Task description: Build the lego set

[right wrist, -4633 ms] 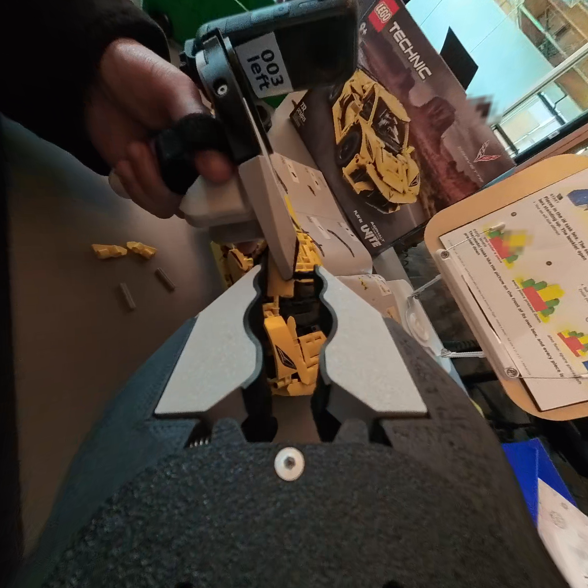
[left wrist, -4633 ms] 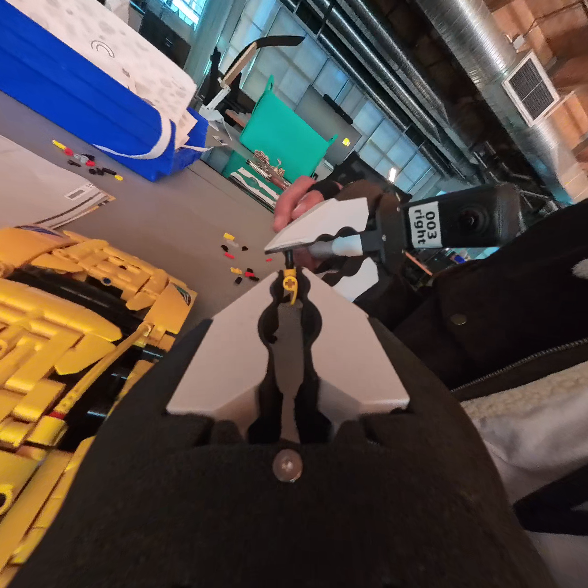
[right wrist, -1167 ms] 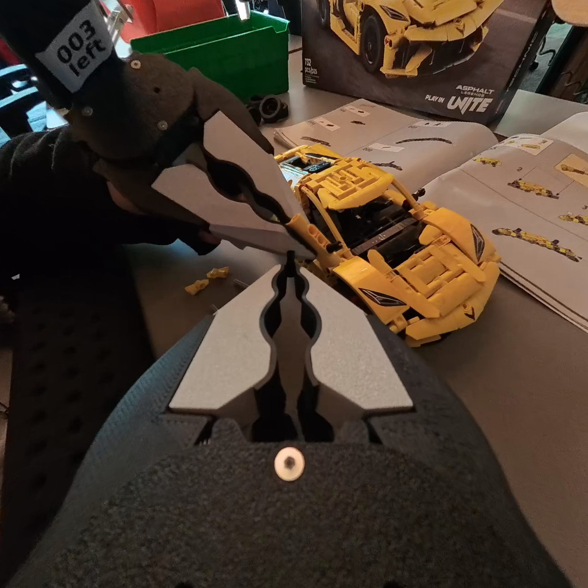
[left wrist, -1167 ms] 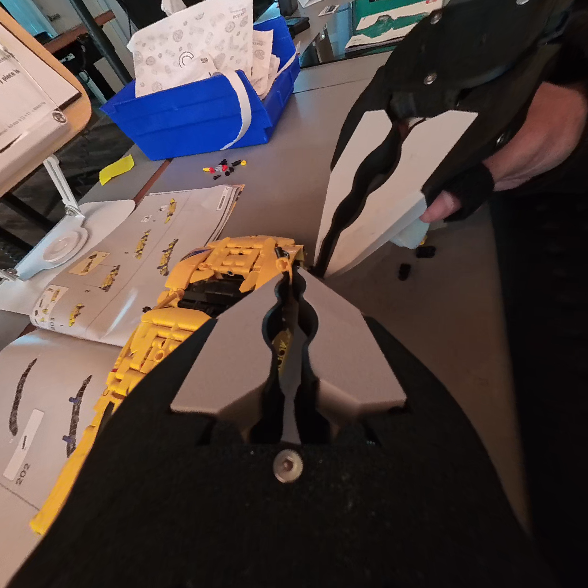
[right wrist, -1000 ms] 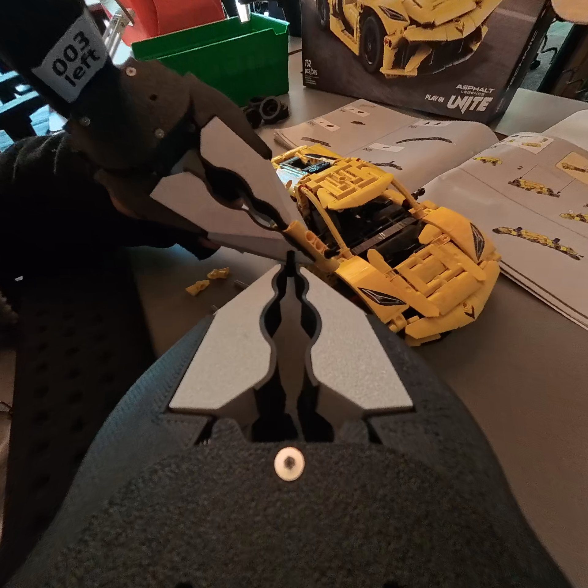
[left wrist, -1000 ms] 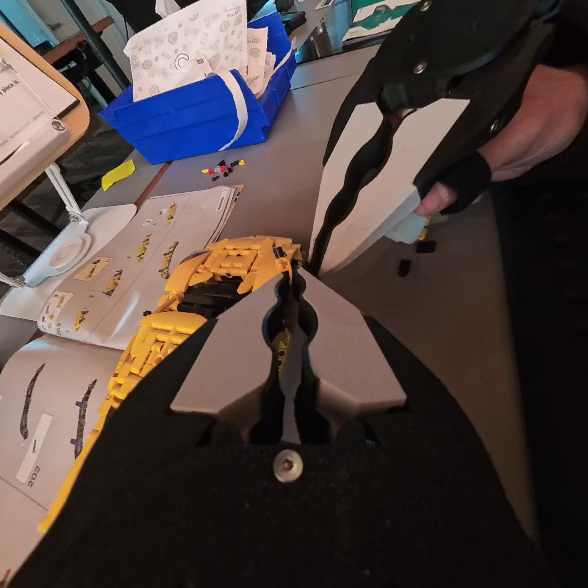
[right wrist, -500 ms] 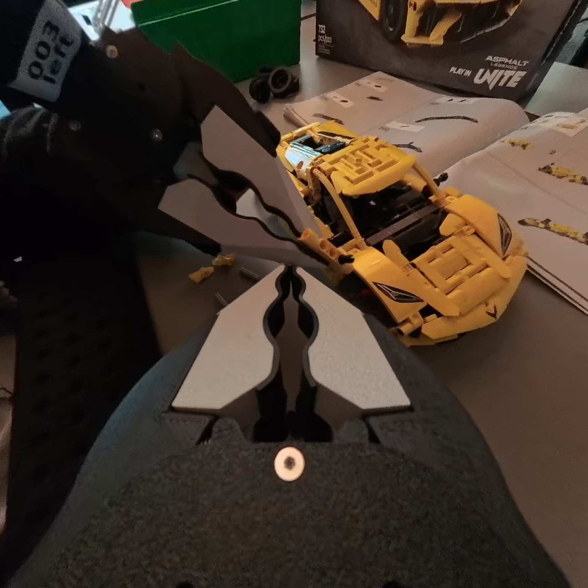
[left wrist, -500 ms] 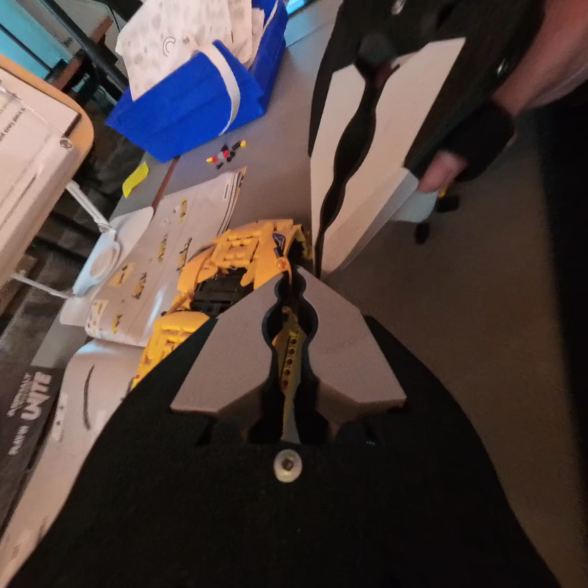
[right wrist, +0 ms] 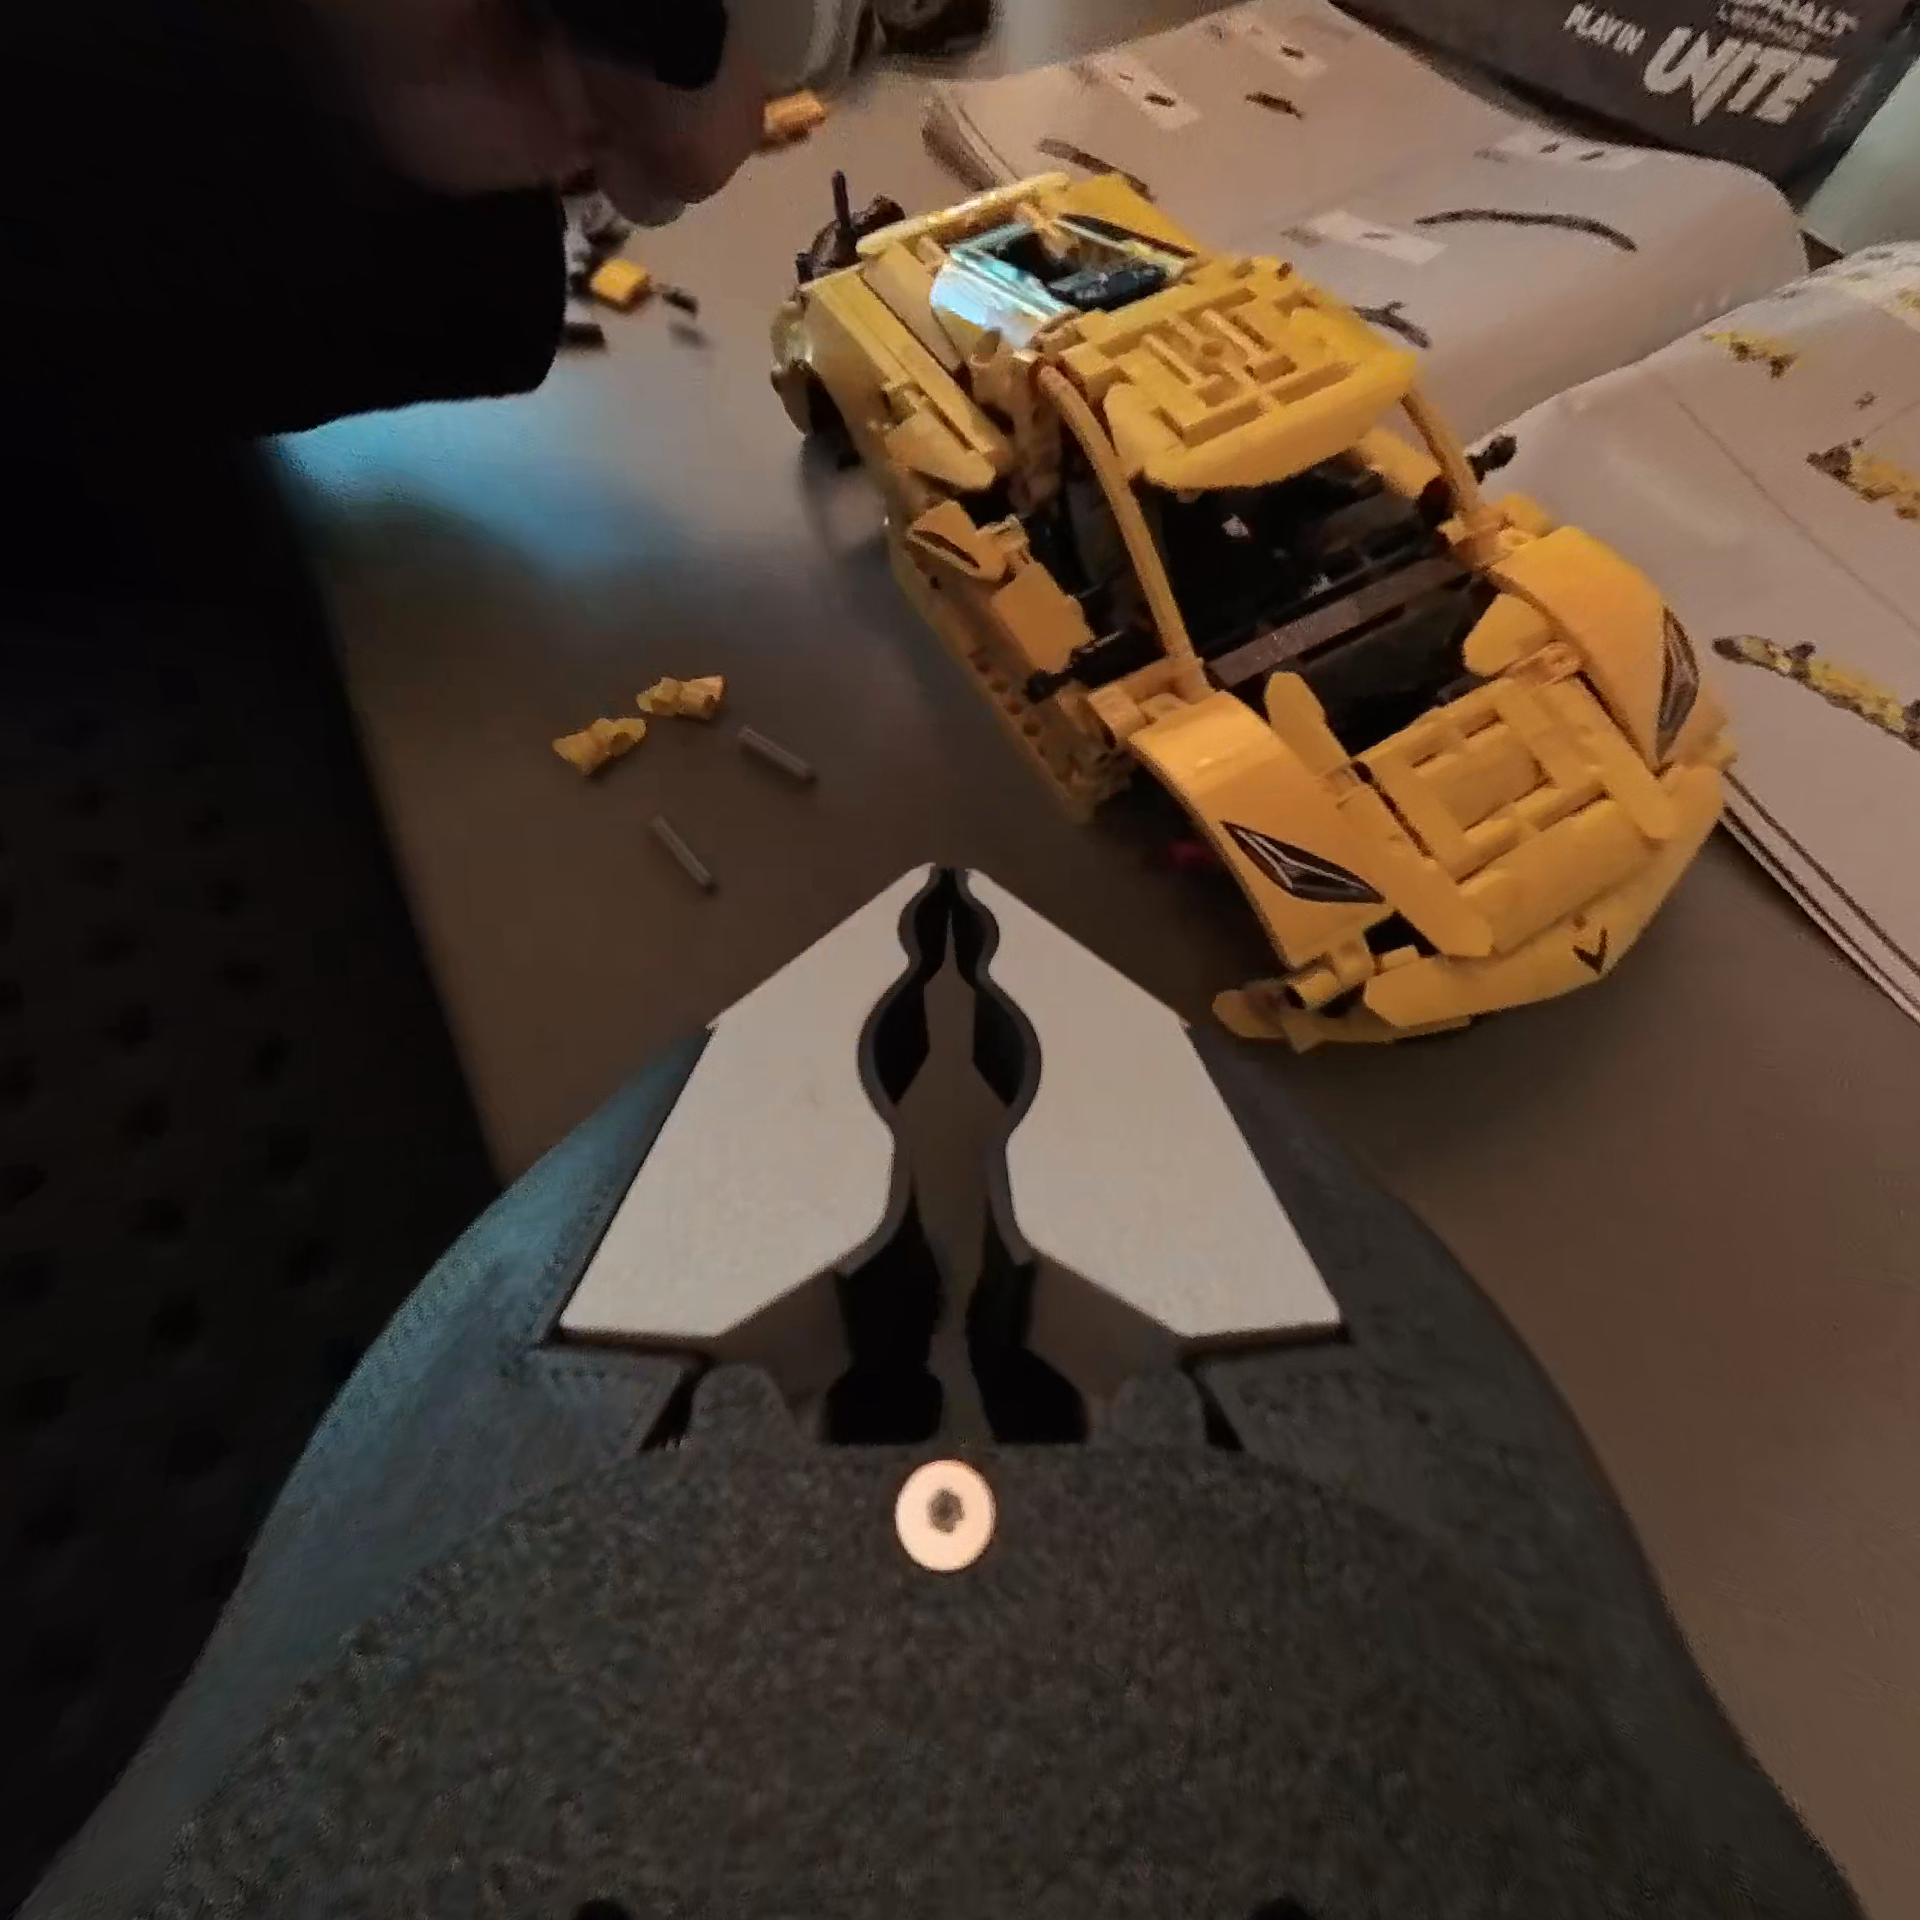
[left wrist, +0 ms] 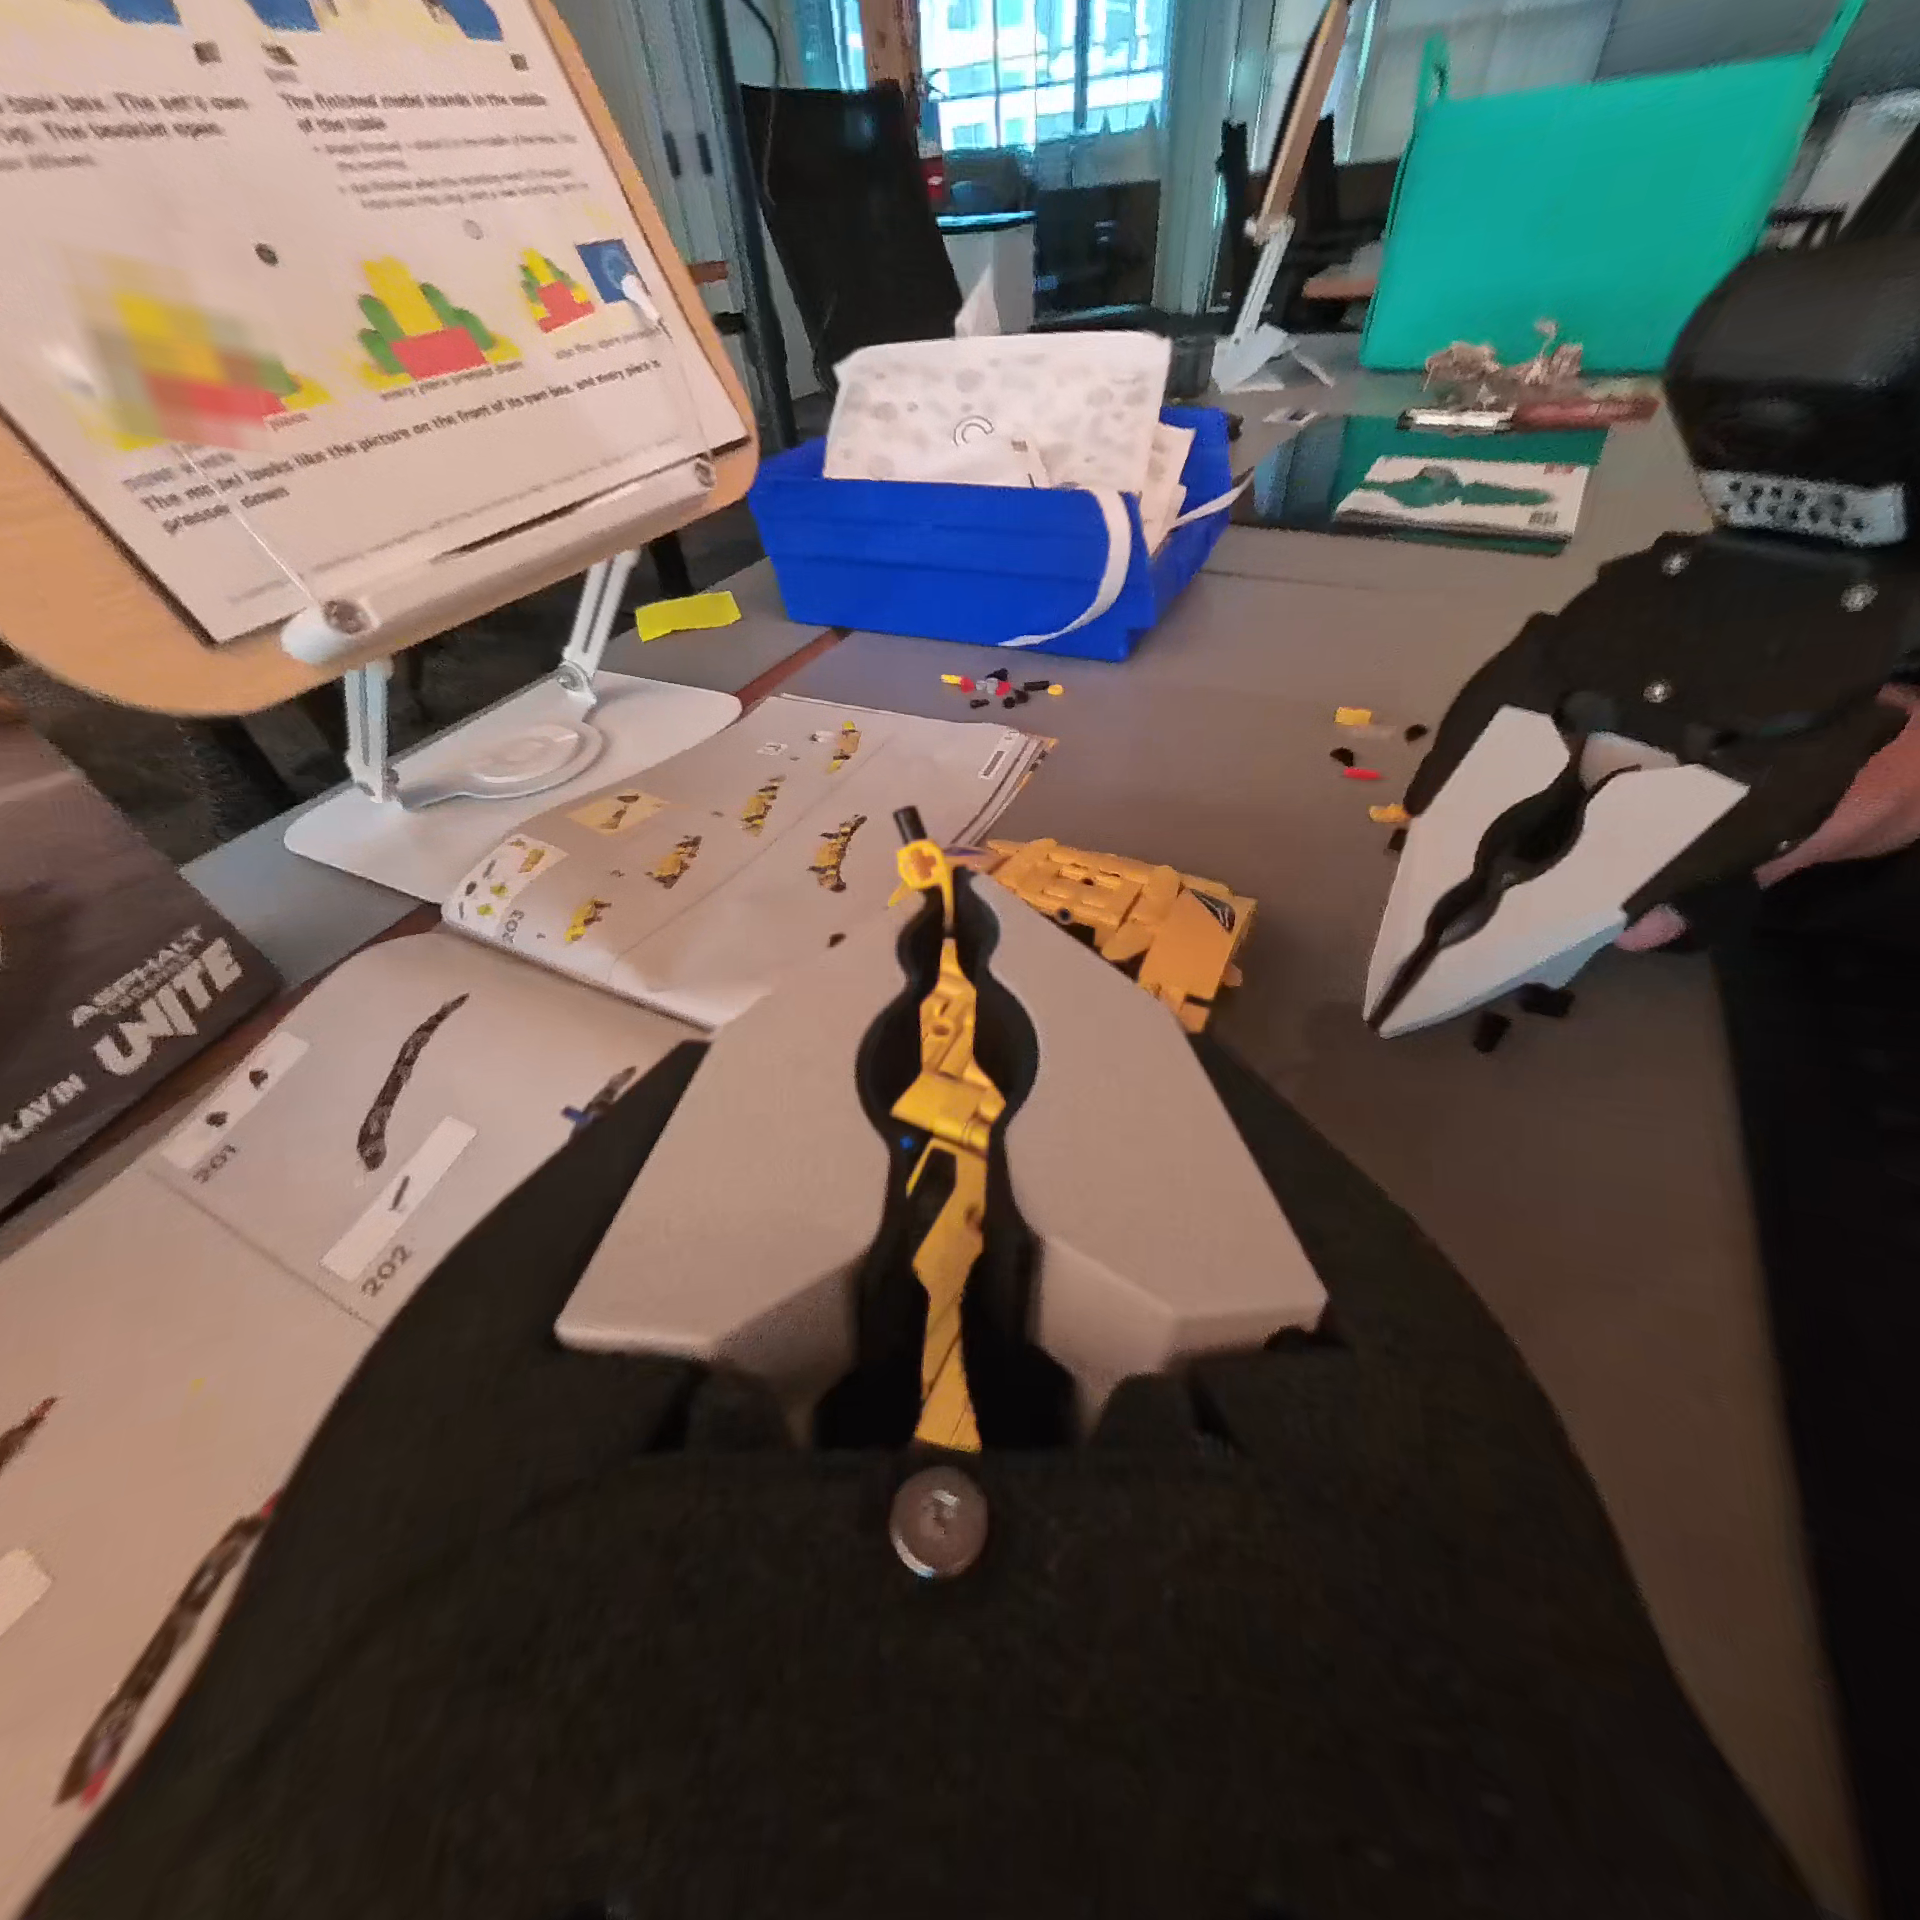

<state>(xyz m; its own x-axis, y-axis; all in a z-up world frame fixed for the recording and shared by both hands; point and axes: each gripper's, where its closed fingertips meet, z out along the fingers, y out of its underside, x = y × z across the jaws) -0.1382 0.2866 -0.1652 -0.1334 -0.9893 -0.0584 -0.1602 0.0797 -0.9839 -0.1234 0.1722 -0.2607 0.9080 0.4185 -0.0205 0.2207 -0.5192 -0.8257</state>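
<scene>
A grey desk (left wrist: 1299,623) in a workshop holds open instruction booklets (left wrist: 727,831) and a blue bin (left wrist: 966,561) of paper. In the left wrist view, the left tongs (left wrist: 940,914) are clamped on a long yellow lego piece (left wrist: 948,1122), its long axis running along the fingers, black-tipped end pointing forward. In the right wrist view, the right tongs (right wrist: 948,883) are closed and empty, hovering near the yellow lego car (right wrist: 1247,582), whose nose points toward the lower right.

left tool (left wrist: 940,883) lifted off yellow car (right wrist: 1247,582) with yellow panel piece (left wrist: 951,1091); right tool (right wrist: 948,883) drawn back, closed
</scene>
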